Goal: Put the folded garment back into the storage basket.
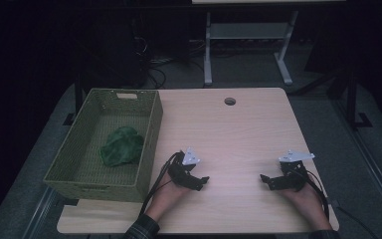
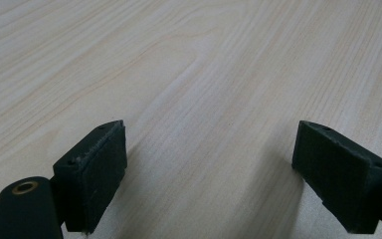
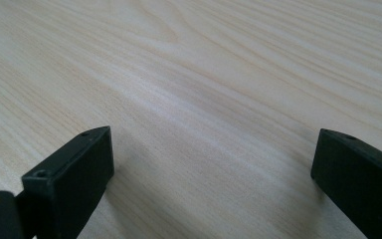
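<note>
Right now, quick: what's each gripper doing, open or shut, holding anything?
Left gripper: open, jaws wide apart, nothing between them, over bare table.
Right gripper: open, jaws wide apart, holding nothing.

Each tool is black with a grey three-cornered plate on top: left tool (image 1: 205,182), right tool (image 1: 264,179). Black cables trail back. One sleeve (image 1: 142,230) is checked.
</note>
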`<state>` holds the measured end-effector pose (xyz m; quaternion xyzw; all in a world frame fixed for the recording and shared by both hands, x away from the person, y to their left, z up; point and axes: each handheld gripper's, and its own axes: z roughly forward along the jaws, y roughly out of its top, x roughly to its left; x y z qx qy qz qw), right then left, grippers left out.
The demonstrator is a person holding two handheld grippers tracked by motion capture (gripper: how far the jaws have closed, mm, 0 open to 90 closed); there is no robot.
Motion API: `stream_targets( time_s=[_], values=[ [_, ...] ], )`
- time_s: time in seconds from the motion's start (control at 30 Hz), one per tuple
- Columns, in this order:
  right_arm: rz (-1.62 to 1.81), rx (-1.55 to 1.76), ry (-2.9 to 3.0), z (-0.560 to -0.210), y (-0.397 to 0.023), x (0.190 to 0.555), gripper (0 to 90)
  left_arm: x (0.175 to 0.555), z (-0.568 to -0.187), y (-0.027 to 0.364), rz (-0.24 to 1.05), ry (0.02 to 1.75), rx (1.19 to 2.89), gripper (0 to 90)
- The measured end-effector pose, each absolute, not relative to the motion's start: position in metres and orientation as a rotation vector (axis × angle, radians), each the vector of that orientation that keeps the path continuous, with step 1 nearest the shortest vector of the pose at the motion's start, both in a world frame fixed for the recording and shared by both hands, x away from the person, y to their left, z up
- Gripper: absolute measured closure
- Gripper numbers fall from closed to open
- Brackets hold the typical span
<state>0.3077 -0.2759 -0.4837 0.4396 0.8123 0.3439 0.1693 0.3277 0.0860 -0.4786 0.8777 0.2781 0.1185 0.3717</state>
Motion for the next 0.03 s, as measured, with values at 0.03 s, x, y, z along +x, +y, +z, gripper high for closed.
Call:
stream_targets(
  time_s=[0.03],
  values=[
    [0.977, 1.249, 2.309, -0.4837, -0.2760, 0.3077, 2.8, 0.3276, -0.4786, 0.0859, 0.303, 0.713, 2.250, 13.3]
  ],
)
